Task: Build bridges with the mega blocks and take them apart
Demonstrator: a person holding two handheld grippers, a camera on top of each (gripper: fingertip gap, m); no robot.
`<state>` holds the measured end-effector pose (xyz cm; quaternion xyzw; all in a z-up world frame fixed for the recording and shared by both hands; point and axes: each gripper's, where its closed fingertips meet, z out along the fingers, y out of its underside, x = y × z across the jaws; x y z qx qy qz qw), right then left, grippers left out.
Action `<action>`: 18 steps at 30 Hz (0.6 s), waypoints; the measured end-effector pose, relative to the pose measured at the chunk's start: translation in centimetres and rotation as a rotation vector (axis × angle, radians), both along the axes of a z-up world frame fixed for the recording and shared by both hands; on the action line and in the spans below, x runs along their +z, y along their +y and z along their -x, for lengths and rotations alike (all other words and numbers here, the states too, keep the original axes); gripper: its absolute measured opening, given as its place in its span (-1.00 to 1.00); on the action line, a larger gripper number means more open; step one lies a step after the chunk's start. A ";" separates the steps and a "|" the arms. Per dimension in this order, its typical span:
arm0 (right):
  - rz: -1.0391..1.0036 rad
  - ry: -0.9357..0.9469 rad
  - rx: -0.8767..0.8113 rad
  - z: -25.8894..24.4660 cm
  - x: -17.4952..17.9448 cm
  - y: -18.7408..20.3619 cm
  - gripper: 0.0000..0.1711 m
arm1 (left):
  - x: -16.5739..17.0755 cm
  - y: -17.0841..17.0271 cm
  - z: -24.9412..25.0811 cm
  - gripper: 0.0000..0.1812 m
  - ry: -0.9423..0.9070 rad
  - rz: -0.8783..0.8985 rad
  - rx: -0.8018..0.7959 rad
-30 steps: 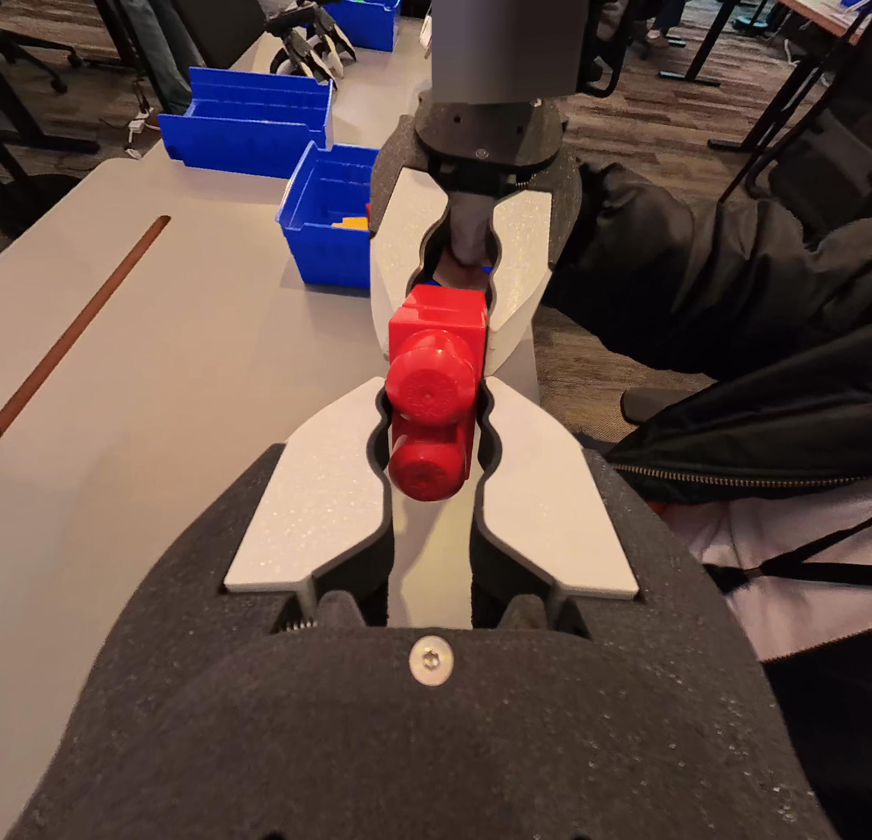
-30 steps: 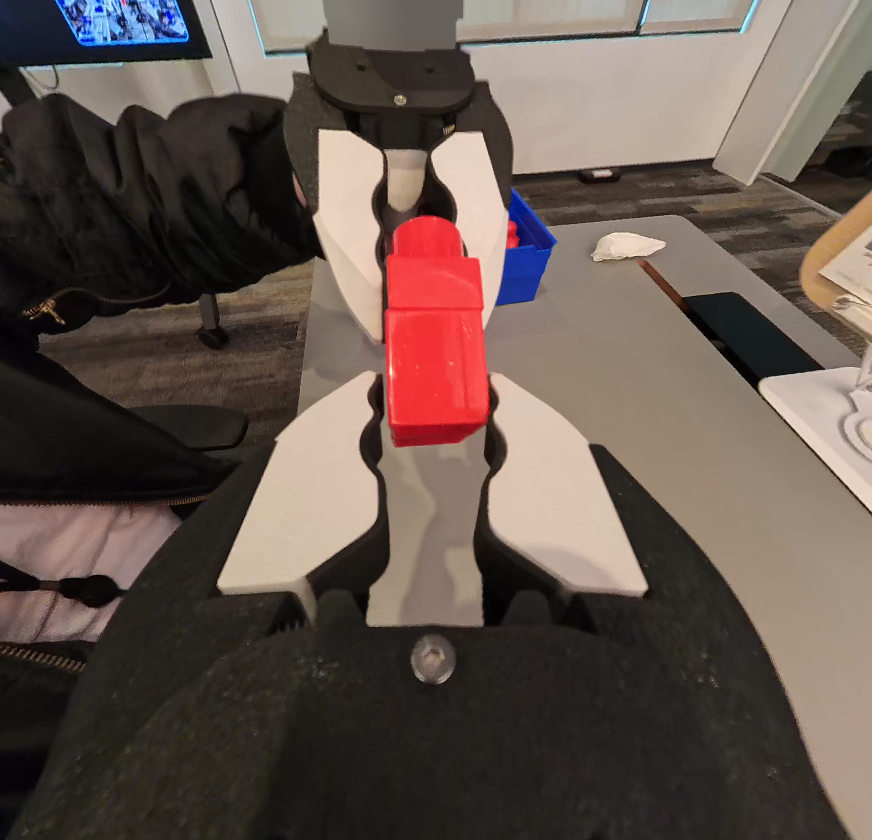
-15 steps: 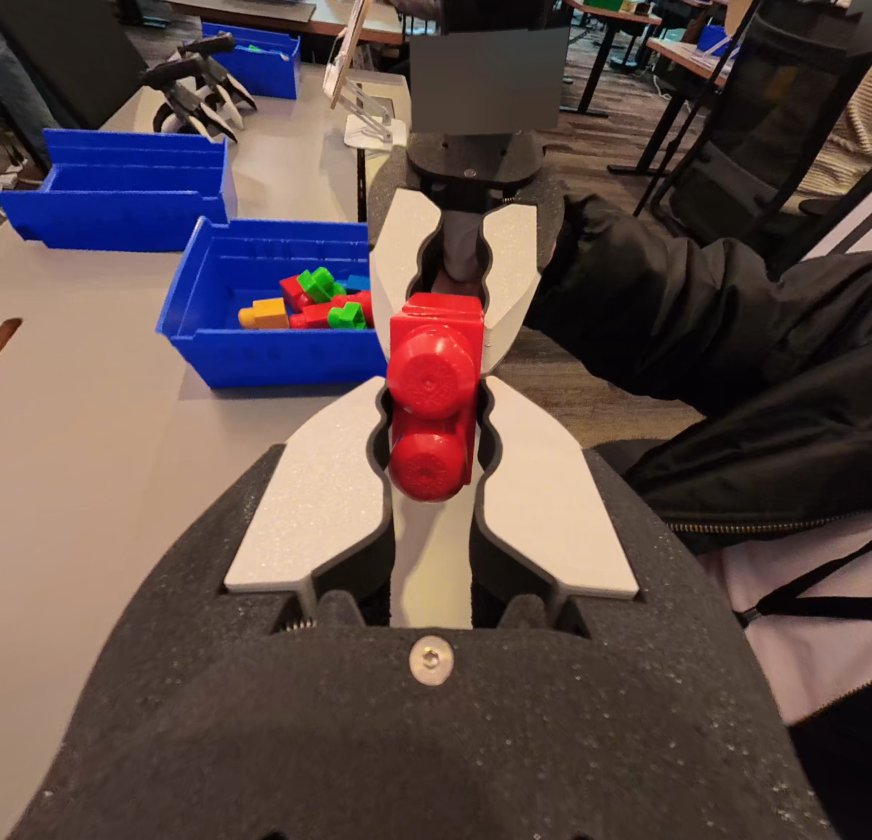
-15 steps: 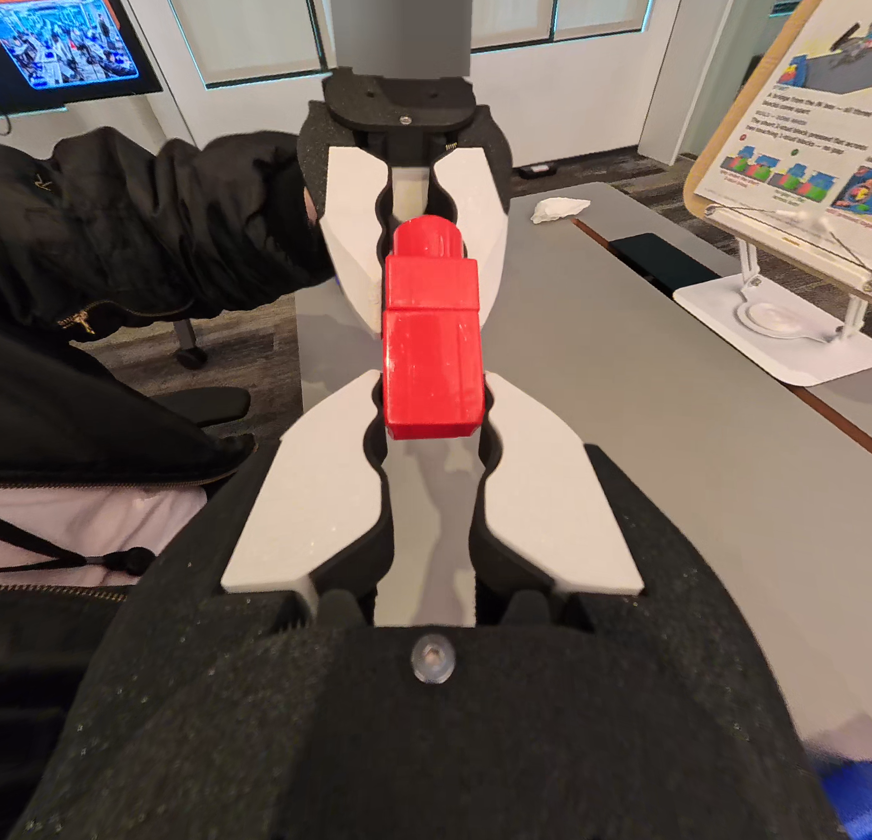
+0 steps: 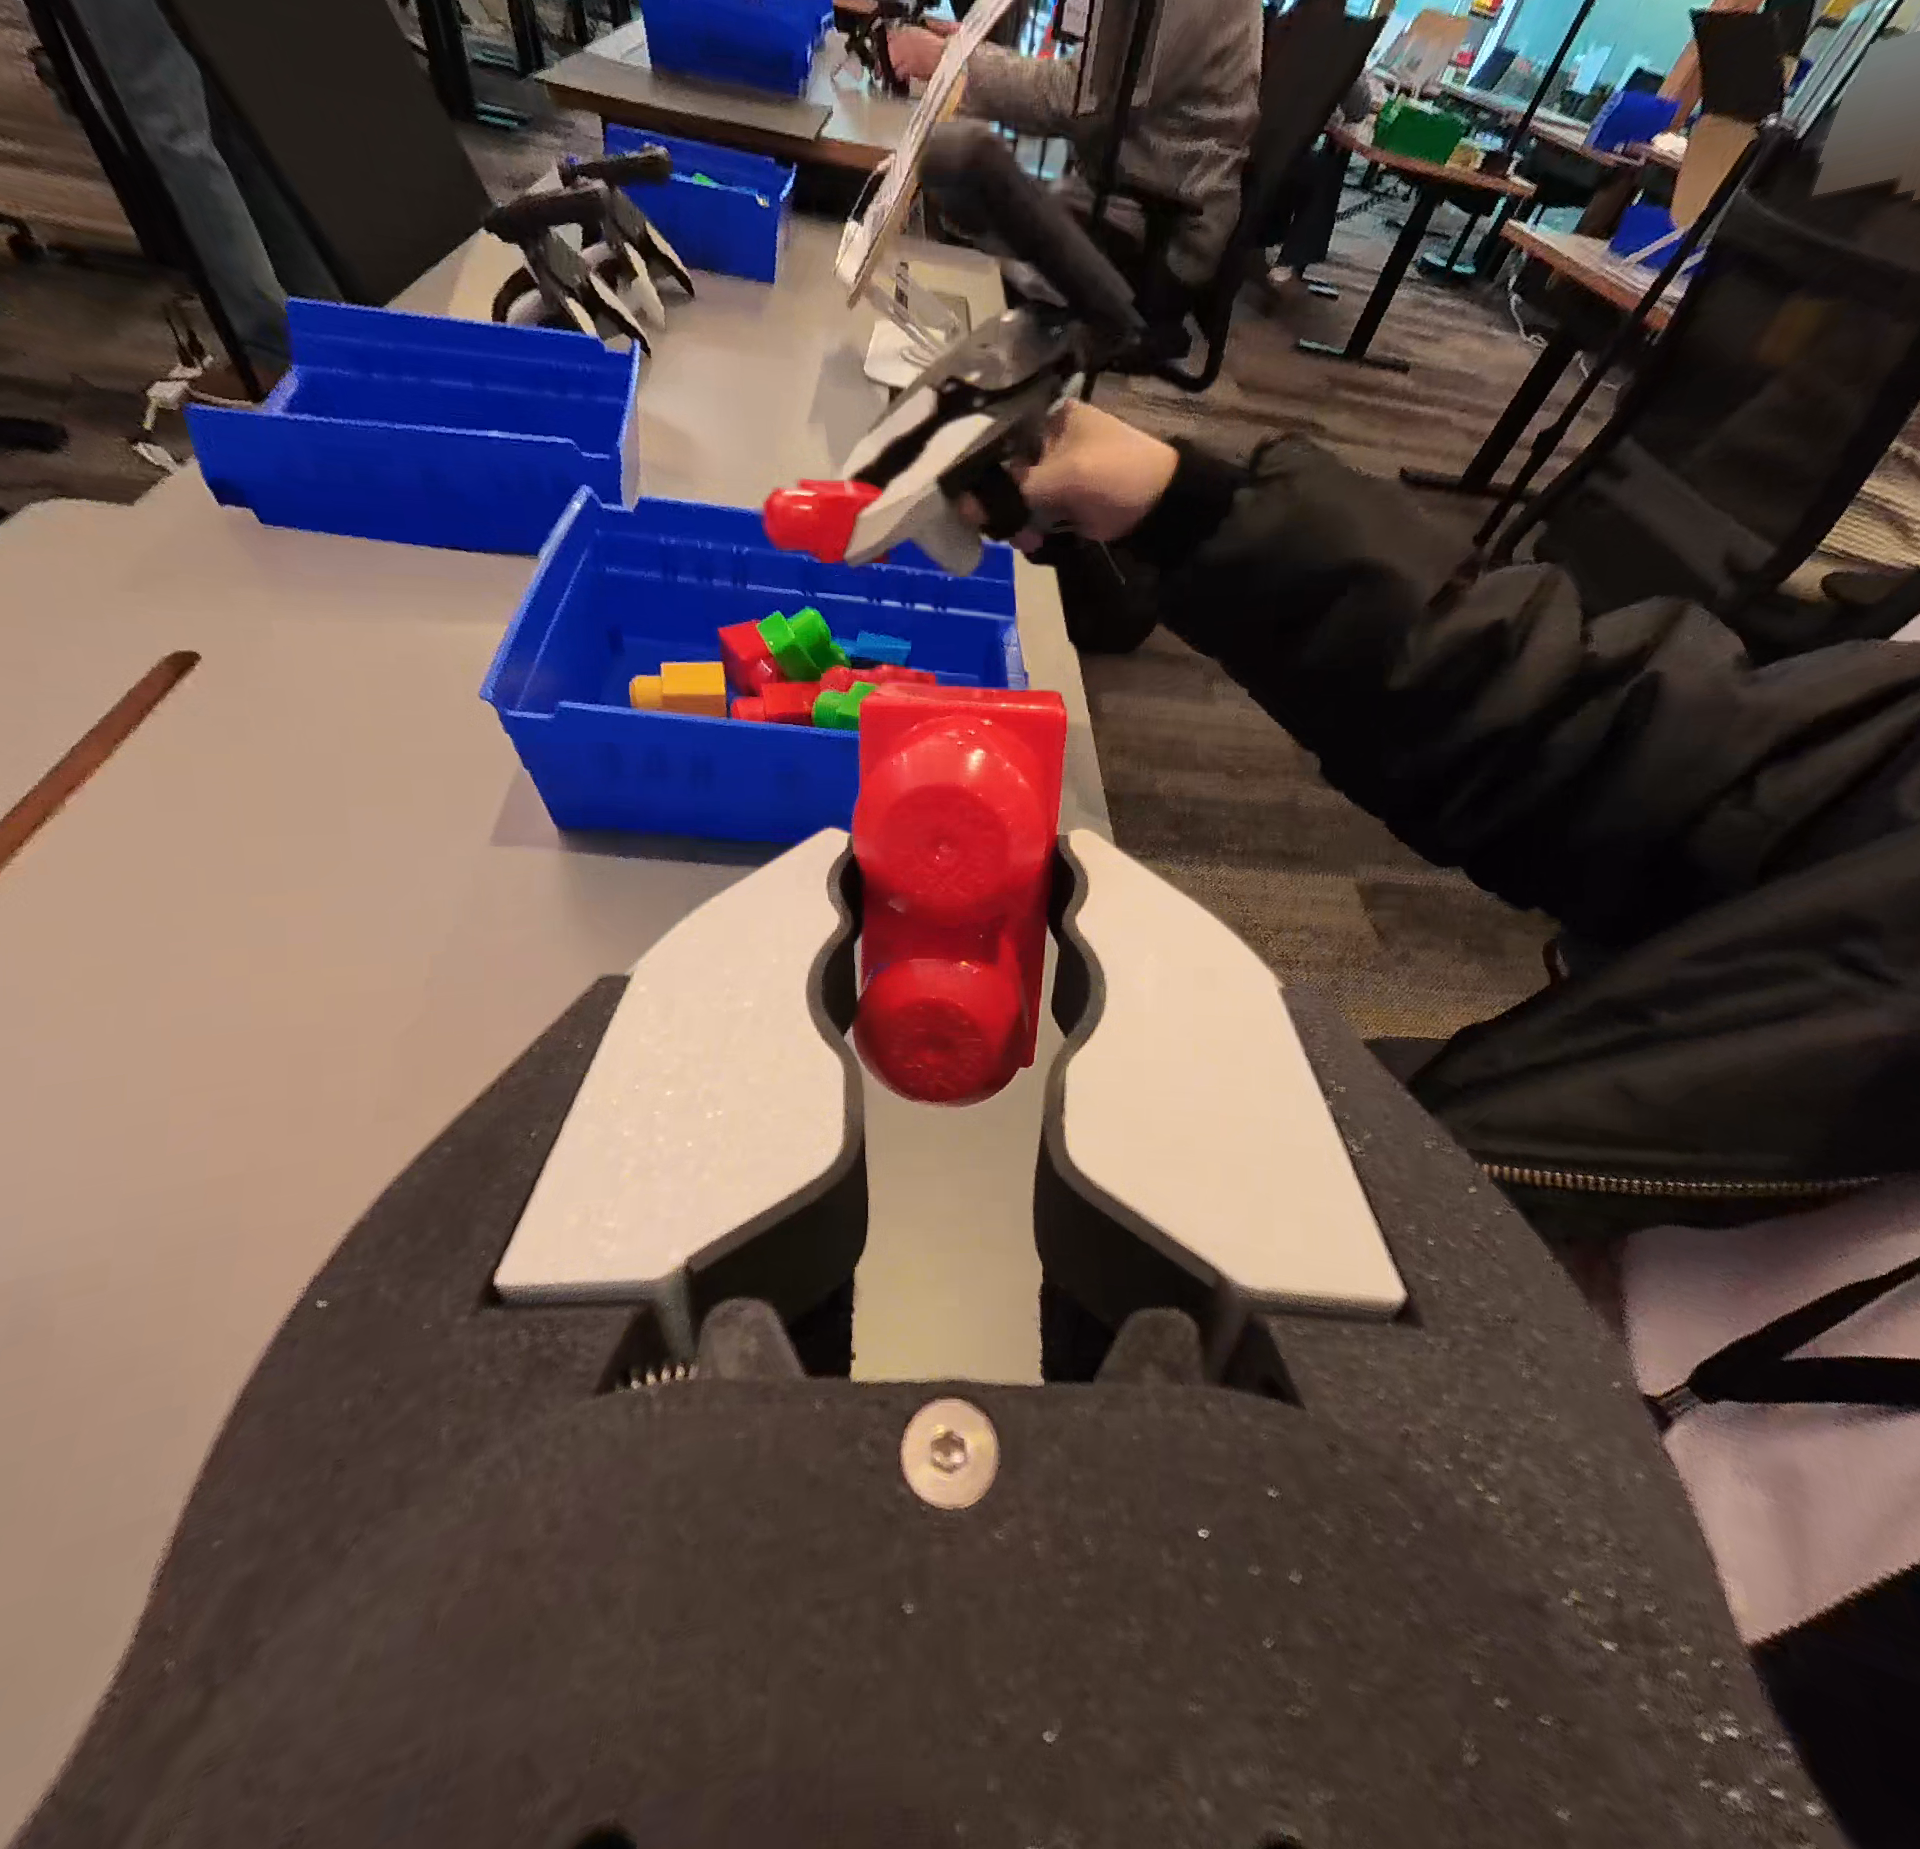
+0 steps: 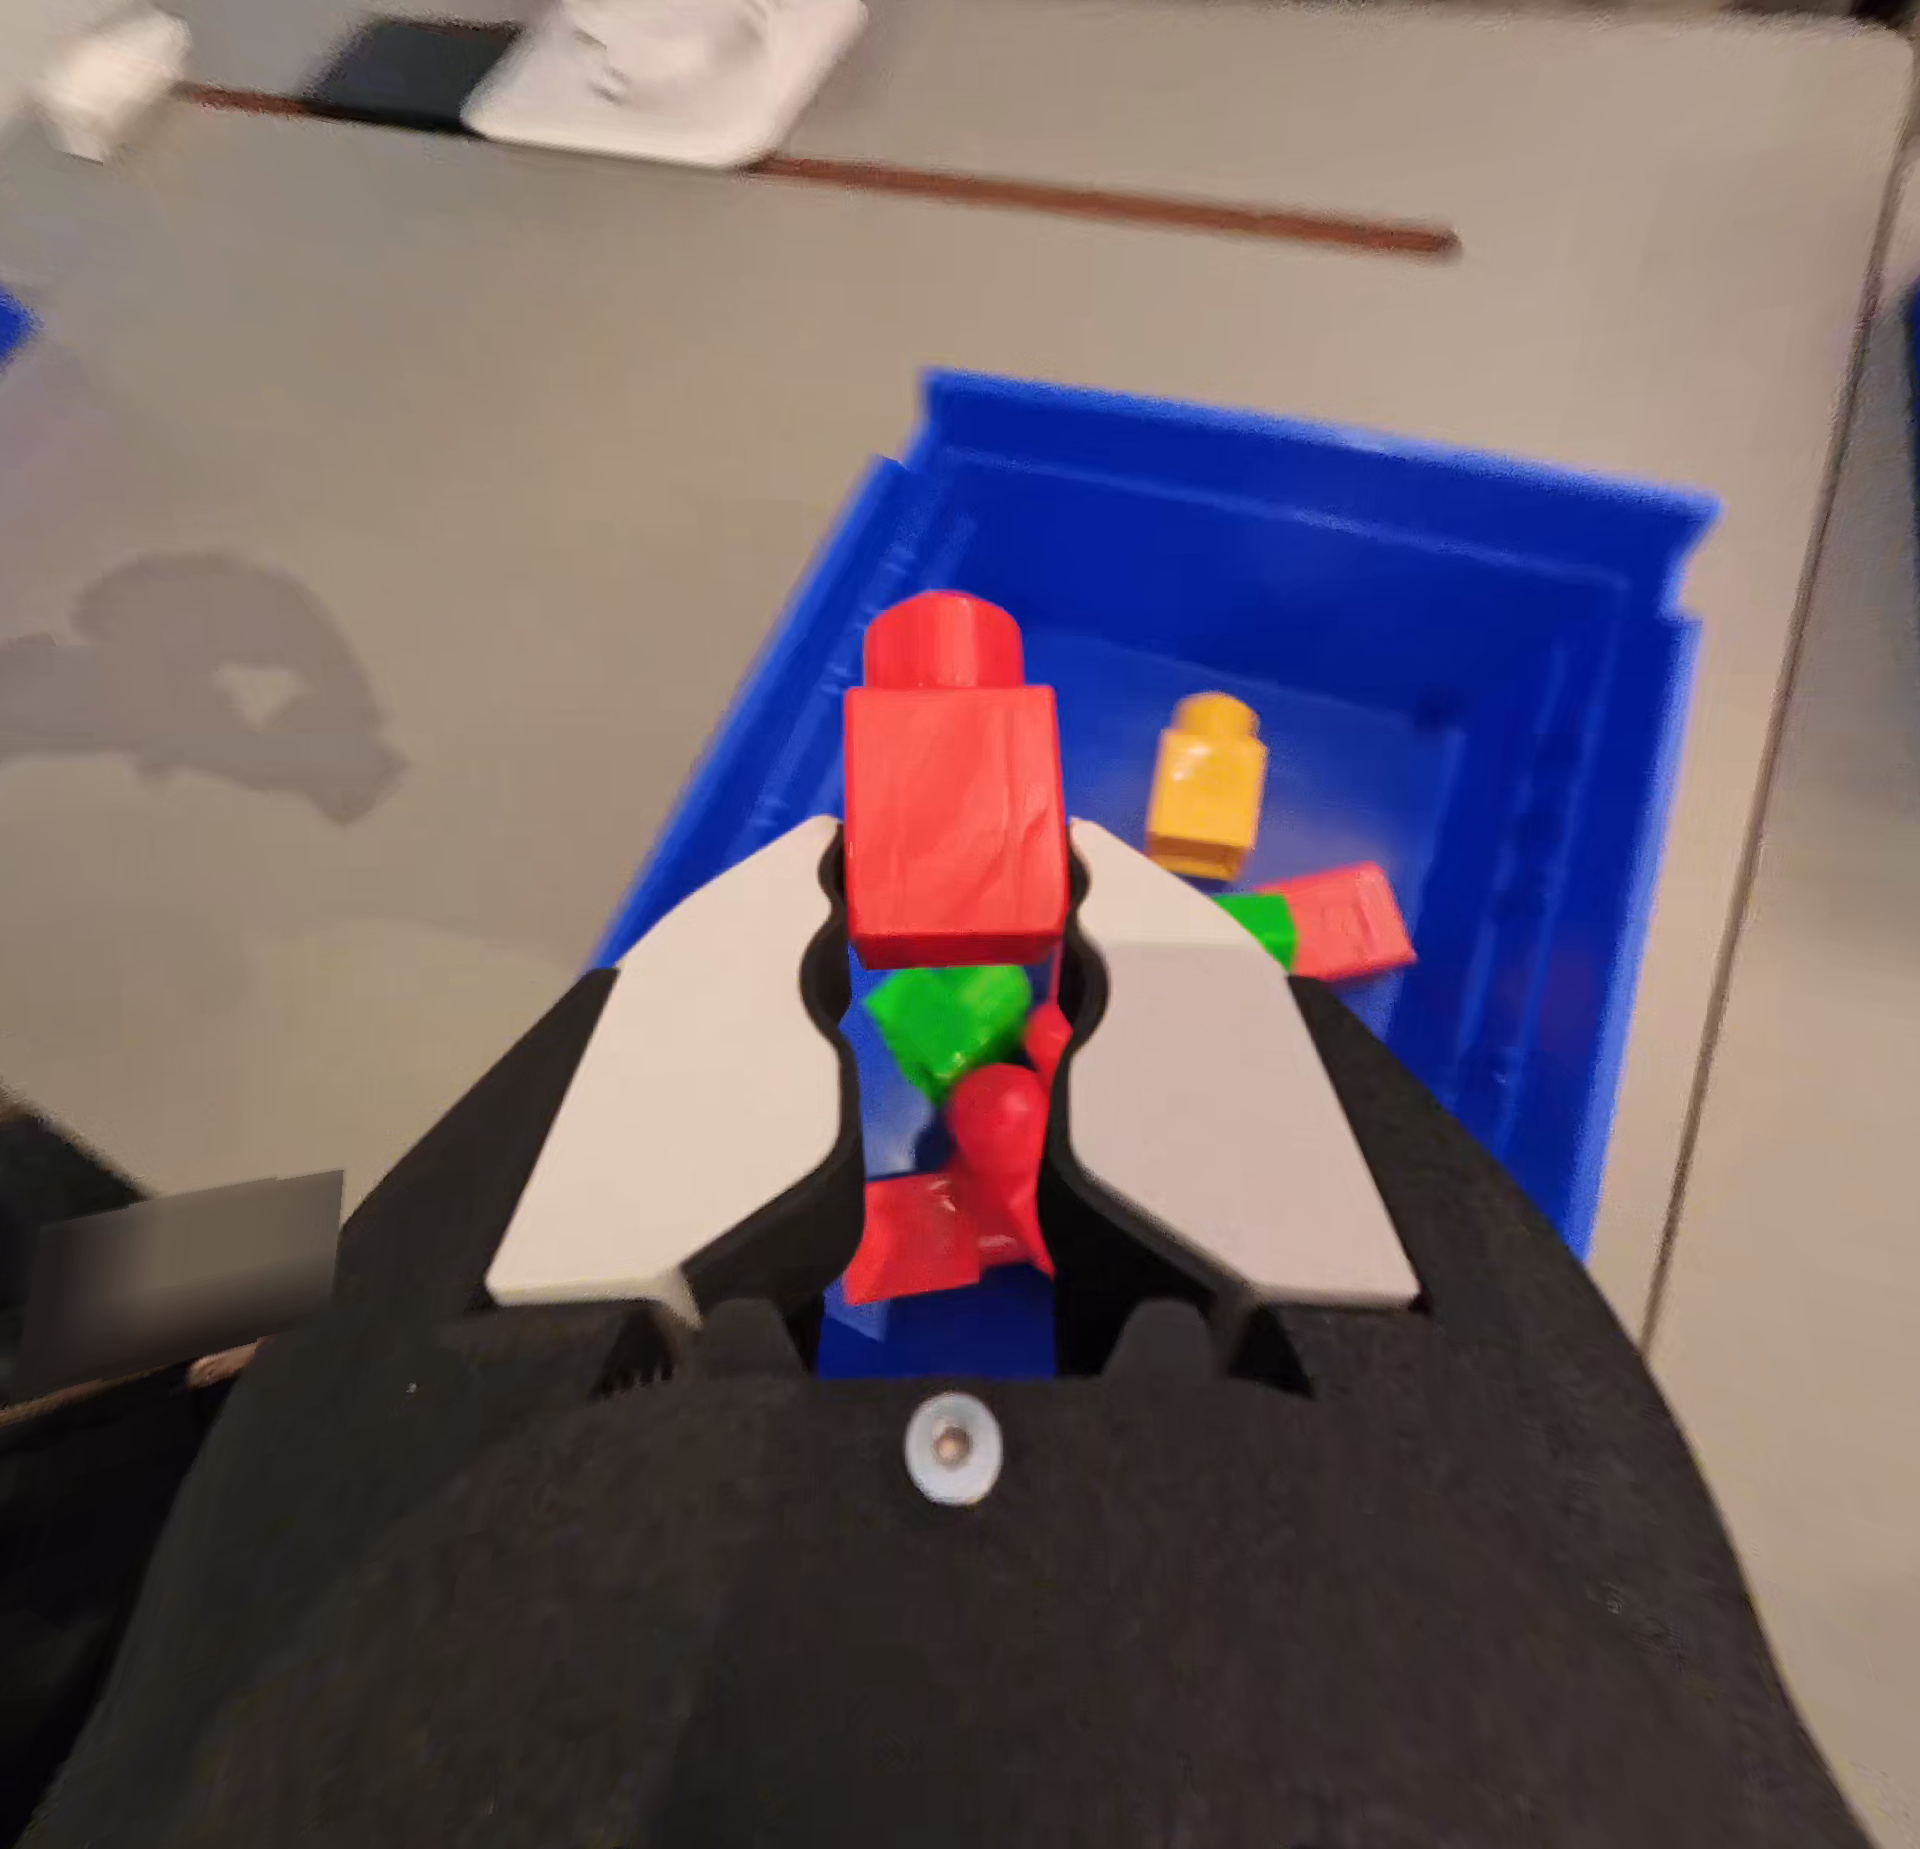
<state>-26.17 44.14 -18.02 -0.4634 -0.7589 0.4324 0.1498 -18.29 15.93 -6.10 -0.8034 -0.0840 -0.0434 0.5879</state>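
The two red blocks, joined half a second ago, are now apart: left tongs [image 5: 951, 952] pinch the two-stud block [image 5: 951, 906] above the bench [image 5: 260, 968], right tongs [image 6: 951, 906] pinch the one-stud block [image 6: 951, 823] over the blue bin [image 6: 1558, 760] (disassembly, probably).

My left tongs [image 5: 951, 864] are clamped tight around their load, held level. My right tongs [image 6: 951, 864], ahead and above the left pair, tip downward, also clamped; a hand [image 5: 1091, 474] grips their handle.
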 end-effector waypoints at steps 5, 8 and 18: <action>-0.081 -0.126 -0.069 1.9 -5.4 1.6 -0.47 | -1.2 0.9 -0.3 -0.62 -0.027 0.027 -0.001; -0.030 -0.051 -0.064 2.3 -4.0 0.6 -0.35 | -1.0 0.8 0.0 -0.62 -0.050 0.011 0.015; 0.217 0.284 0.691 -7.7 8.4 -22.0 -0.15 | -0.1 2.5 0.2 -0.62 -0.113 -0.063 -0.008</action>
